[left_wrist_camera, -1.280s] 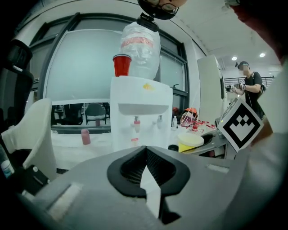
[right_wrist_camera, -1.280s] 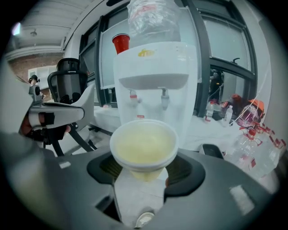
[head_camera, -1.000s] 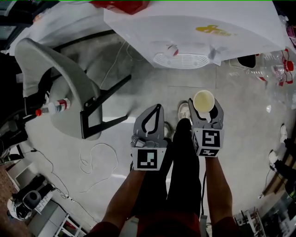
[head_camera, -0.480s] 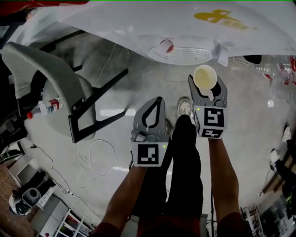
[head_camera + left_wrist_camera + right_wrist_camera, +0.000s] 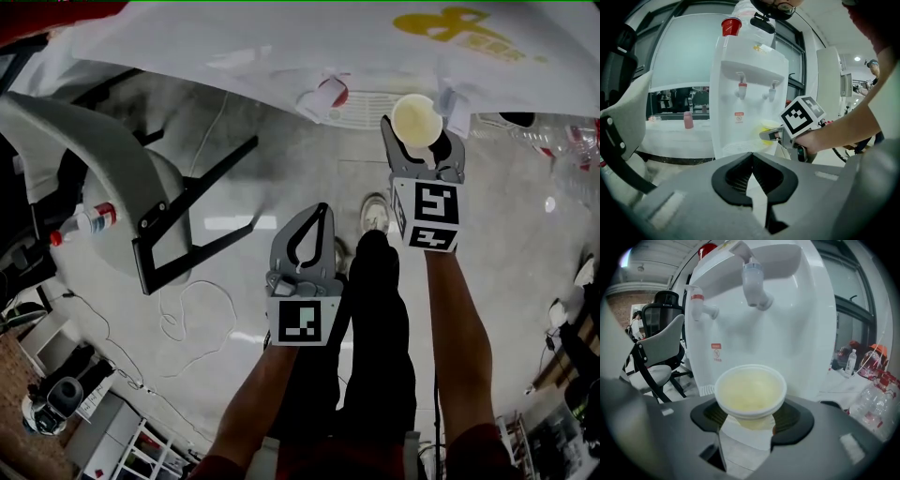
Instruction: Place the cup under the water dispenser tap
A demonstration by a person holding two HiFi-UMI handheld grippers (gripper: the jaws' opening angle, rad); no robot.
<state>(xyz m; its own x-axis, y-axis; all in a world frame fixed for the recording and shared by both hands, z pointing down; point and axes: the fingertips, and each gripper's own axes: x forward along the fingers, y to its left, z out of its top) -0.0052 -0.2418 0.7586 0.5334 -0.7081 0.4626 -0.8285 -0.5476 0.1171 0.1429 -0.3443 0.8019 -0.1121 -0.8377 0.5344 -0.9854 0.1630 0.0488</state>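
Looks like an office. Water dispenser [image 5: 787, 333] ahead of the right claw [image 5: 750, 420], swivel chair [image 5: 661, 350] to its left.

From the head we look steeply down; cameras on left tongs [image 5: 322, 214] and right tongs [image 5: 420, 136] share the water dispenser [image 5: 801, 333], right nearer.

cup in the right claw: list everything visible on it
The cup is small and tapered, and looks like paper. It has a white rolled rim and a pale yellowish inside that looks empty. It stands upright, mouth up. The right claw grips its lower body from both sides, and nothing else touches it. It is held close in front of the water dispenser, lower than the pale tap. Whether it sits exactly under that tap cannot be told.
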